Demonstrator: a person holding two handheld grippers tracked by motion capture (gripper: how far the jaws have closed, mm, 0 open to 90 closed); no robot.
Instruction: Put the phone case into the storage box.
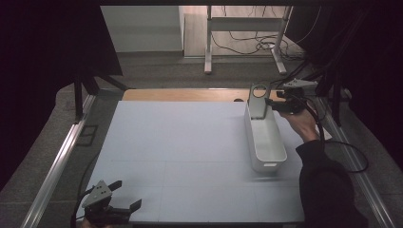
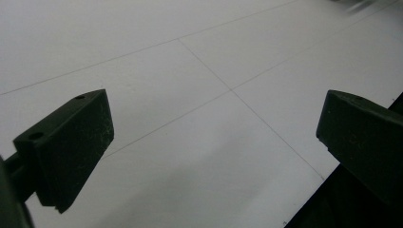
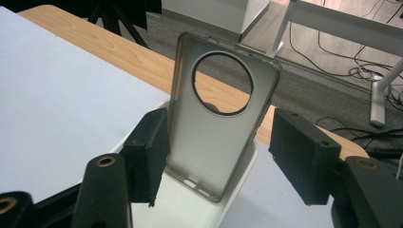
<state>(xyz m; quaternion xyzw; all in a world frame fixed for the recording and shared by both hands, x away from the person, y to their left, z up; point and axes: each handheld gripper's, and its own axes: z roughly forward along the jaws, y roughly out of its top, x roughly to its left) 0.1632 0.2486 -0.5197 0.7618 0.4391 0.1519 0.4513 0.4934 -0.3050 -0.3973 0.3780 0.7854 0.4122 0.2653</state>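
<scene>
White table sheet point(image 1: 190, 152) with thin grid lines fills centre frame, a wooden edge strip point(image 1: 185, 95) along its top, grey carpet point(image 1: 157, 71) beyond, and a white desk frame point(image 1: 244, 28) with tangled cables point(image 1: 266, 45) at upper centre-right.

The left hand-held gripper point(image 1: 124, 195) is held low at the near left corner of the table point(image 1: 190, 142), its jaws pointed toward the right along the near edge. Its jaws are spread wide apart, with nothing gripped between them, as is seen in the left gripper view point(image 2: 214, 137). The right hand-held gripper point(image 1: 271, 104) is held by the right hand point(image 1: 302, 121) at the far right corner of the table, pointed leftward. A dark sleeve is seen along the right edge. In the right gripper view, its jaws point(image 3: 218, 156) are parted, with neither pad pressed shut.
</scene>
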